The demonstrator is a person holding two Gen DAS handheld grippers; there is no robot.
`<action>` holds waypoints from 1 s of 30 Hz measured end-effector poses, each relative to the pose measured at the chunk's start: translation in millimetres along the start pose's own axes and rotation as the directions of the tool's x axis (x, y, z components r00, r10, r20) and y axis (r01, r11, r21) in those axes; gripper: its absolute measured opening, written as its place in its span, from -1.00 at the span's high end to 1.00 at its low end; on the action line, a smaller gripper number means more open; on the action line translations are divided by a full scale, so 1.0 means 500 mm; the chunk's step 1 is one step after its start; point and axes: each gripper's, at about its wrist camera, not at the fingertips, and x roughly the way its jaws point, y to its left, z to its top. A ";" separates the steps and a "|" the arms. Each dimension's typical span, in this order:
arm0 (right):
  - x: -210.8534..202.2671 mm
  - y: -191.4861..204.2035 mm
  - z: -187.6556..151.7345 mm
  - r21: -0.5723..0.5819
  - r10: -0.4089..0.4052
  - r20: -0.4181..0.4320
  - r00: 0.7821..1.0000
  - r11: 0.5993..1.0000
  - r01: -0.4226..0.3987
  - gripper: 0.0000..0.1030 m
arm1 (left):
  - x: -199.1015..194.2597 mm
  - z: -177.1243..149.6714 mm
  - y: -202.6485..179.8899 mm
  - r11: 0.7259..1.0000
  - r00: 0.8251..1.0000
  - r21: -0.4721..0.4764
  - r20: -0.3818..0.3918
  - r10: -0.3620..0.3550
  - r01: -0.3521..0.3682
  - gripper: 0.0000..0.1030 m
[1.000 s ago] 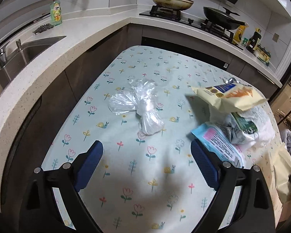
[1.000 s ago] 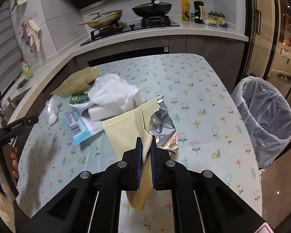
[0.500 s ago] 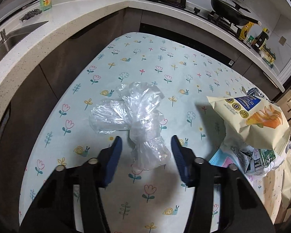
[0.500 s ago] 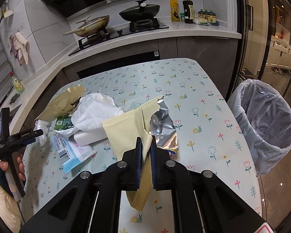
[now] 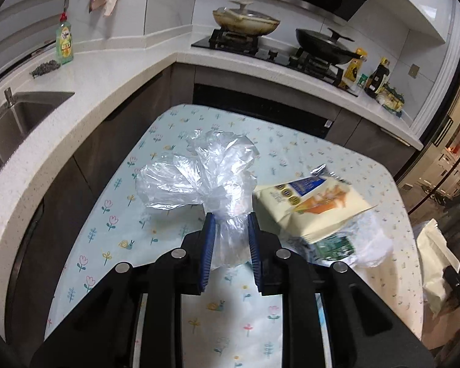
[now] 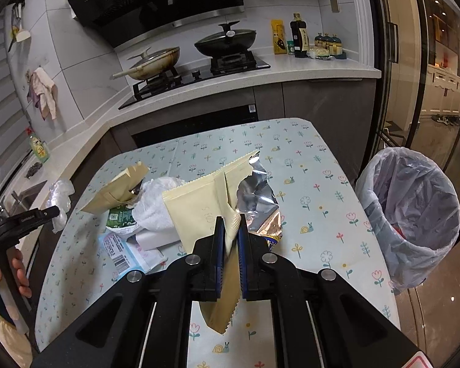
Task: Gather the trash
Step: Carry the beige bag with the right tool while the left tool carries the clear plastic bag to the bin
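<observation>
Since a second ago my left jaws (image 5: 229,225) dropped onto the clear plastic bag (image 5: 199,181) and are closing around its neck, lifting it off the counter (image 5: 113,233). Right jaws (image 6: 231,228) are clamped on the yellow wrapper (image 6: 199,208). Squeeze fully before swinging both to the bin (image 6: 409,214) on the far right.

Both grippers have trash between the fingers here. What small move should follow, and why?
Probably carry the right gripper, shut on the torn yellow wrapper, toward the lined bin beside the table. The left gripper is closing on the clear plastic bag, so it can follow.

Blurred snack packet (image 5: 312,205) hides much of the trash beneath.
</observation>
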 end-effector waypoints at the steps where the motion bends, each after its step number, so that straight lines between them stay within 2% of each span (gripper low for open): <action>1: -0.011 -0.002 0.007 0.000 0.003 0.015 1.000 1.000 -0.003 0.85 | -0.028 0.009 -0.022 1.000 1.000 0.016 0.024 -0.017 0.016 0.59; 6: -0.063 -0.028 0.041 0.010 0.008 0.080 0.997 1.000 -0.008 0.85 | -0.116 0.037 -0.135 0.992 0.991 0.095 0.094 -0.092 0.083 0.59; 12: -0.116 -0.082 0.076 0.021 -0.004 0.141 0.990 1.000 0.001 0.85 | -0.163 0.035 -0.288 0.968 0.978 0.195 0.110 -0.179 0.156 0.59; 21: -0.169 -0.204 0.101 0.065 -0.055 0.192 0.980 0.997 0.043 0.84 | -0.160 -0.015 -0.502 0.917 0.964 0.328 0.061 -0.261 0.227 0.59; 30: -0.187 -0.362 0.096 0.145 -0.136 0.192 0.972 0.983 0.109 0.84 | -0.123 -0.083 -0.696 0.855 0.948 0.427 -0.016 -0.317 0.293 0.59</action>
